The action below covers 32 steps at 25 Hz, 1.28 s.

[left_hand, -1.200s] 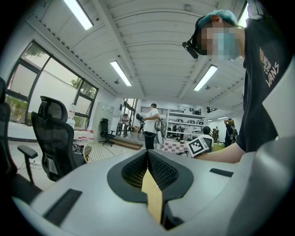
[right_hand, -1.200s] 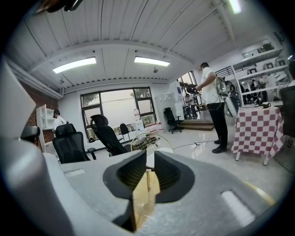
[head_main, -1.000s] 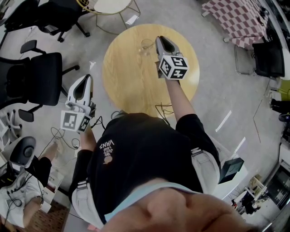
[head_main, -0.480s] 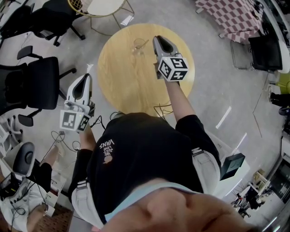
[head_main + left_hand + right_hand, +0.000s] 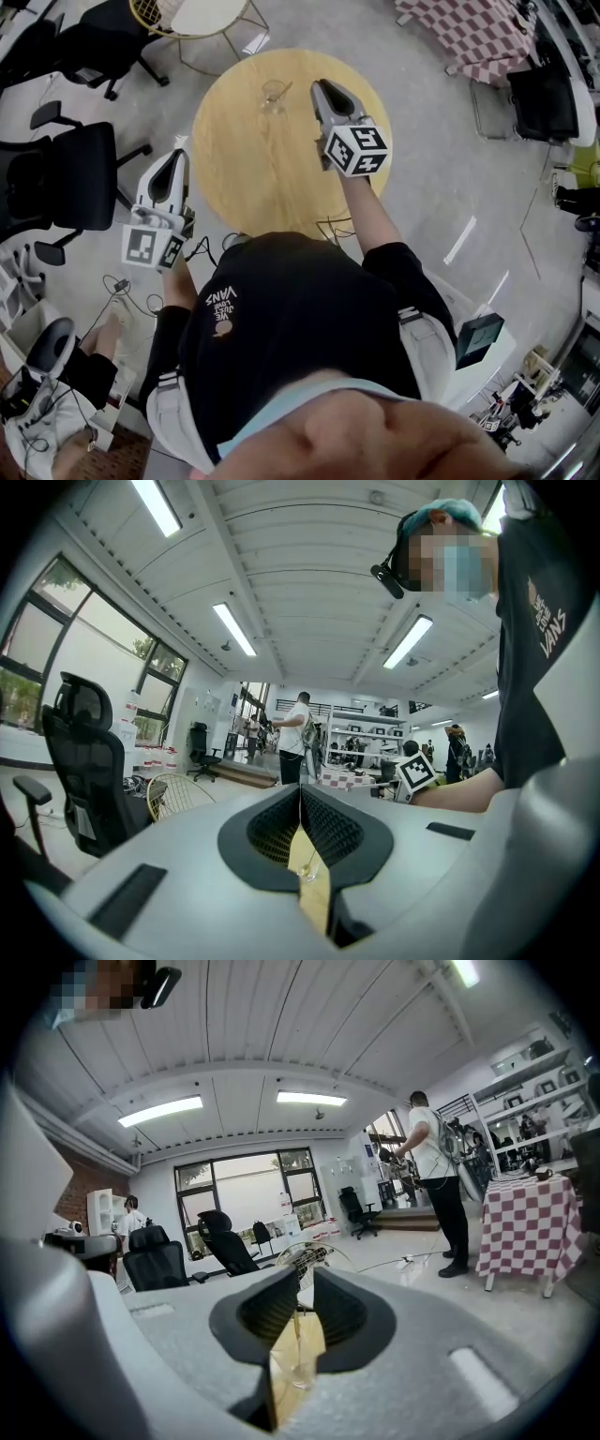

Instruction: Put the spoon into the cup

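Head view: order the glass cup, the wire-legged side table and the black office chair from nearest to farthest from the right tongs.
1. Glass cup, on the round table, just left of the right tongs.
2. Wire-legged side table, beyond the round table, upper left.
3. Black office chair, far left on the floor.

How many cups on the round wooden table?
1. A clear cup at the far side of the table, just left of the right gripper. That gripper covers part of the table, so another could be hidden.
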{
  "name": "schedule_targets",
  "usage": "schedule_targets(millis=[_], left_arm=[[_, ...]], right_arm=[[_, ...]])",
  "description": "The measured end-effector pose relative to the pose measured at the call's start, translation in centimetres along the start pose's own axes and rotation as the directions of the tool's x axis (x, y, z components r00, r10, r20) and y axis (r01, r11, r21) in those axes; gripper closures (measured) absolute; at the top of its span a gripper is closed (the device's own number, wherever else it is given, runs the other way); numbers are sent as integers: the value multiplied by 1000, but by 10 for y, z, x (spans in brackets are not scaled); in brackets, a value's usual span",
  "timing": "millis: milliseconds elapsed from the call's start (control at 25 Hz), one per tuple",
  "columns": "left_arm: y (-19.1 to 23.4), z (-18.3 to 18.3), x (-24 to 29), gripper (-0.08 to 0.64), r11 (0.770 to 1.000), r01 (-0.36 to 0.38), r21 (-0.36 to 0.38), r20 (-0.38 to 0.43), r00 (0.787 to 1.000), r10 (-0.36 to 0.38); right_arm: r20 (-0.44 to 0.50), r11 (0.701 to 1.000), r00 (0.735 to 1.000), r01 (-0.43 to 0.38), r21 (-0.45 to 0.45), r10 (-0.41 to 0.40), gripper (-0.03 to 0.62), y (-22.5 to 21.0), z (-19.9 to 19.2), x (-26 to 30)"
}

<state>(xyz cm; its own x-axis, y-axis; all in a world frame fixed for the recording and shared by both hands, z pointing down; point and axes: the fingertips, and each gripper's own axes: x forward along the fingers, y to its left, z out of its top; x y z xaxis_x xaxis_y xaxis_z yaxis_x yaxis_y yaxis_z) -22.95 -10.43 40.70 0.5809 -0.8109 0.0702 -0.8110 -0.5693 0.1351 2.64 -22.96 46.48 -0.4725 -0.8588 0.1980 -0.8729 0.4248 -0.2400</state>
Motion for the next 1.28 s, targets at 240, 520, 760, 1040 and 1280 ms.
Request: schedule_targets(millis=[240,520,760,1040,1280], left_arm=[[-10,1,9,563,1000,1,-5,9,1000,-1],[-32,6,19,563,1000,-10,-5,19,1000,10],[-44,8,21,563,1000,-27,-2,33,999,28],[-58,10,25,563,999,-36,8,41,999,36],[-86,13,32,563,999,-40,24,49,998,39]], right_arm=[[16,1000,1000,-14,-7,14,548,-1,10,-14],[16,999,999,-48,-11,49,551,-8,18,-34],[17,997,997,-80,-17,80,551,-9,22,-44],[36,994,993,-111,-11,111,549,-9,30,-60],[35,991,991,-131,-8,131,551,-19,32,-84]])
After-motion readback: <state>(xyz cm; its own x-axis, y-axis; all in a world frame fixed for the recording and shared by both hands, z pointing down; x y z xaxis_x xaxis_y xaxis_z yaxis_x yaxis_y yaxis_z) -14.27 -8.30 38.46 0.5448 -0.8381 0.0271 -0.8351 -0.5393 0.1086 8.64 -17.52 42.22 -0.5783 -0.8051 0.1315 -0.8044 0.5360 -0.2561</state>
